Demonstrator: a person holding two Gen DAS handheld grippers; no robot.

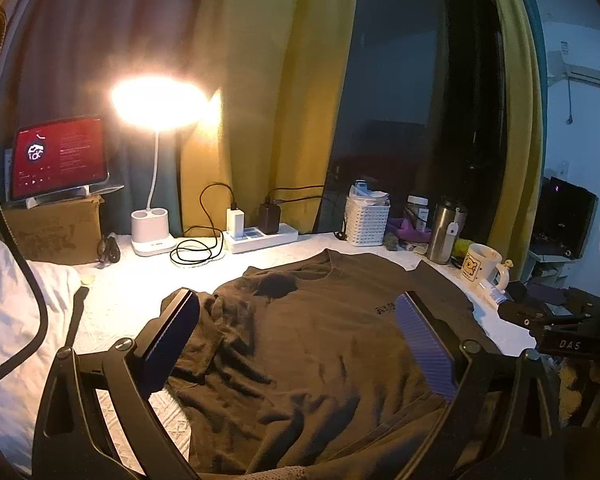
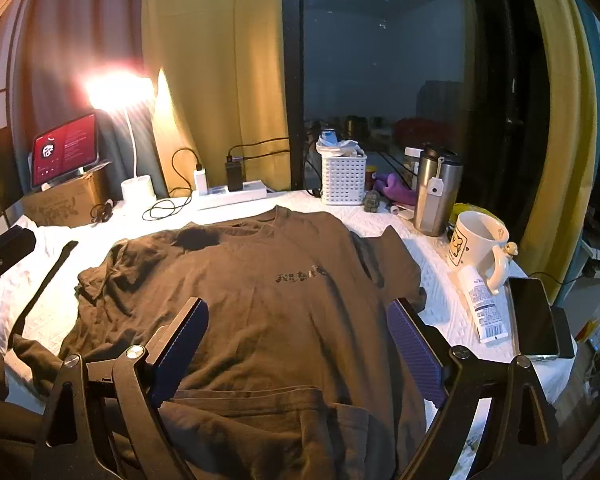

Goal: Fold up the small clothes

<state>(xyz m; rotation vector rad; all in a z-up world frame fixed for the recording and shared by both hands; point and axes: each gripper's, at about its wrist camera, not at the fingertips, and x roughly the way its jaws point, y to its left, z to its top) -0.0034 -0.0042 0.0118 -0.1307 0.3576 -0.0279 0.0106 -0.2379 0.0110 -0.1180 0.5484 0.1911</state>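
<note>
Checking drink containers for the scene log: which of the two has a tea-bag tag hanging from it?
The steel tumbler; the cream mug beside it has none.

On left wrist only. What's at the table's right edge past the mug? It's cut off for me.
Observer: In the right wrist view a phone lies face up beside the mug, screen dark.
Operator: Anything between mug and phone?
Observer: A white tube lies flat just in front of the mug, next to the phone.
Operator: Shirt hem, near side?
Observer: The brown T-shirt has its hem turned up in a band across the front, between the fingers of the right gripper, which is open with nothing held.
Operator: My gripper from there?
Observer: Only one fingertip of the left gripper shows, at the far left edge.
</note>
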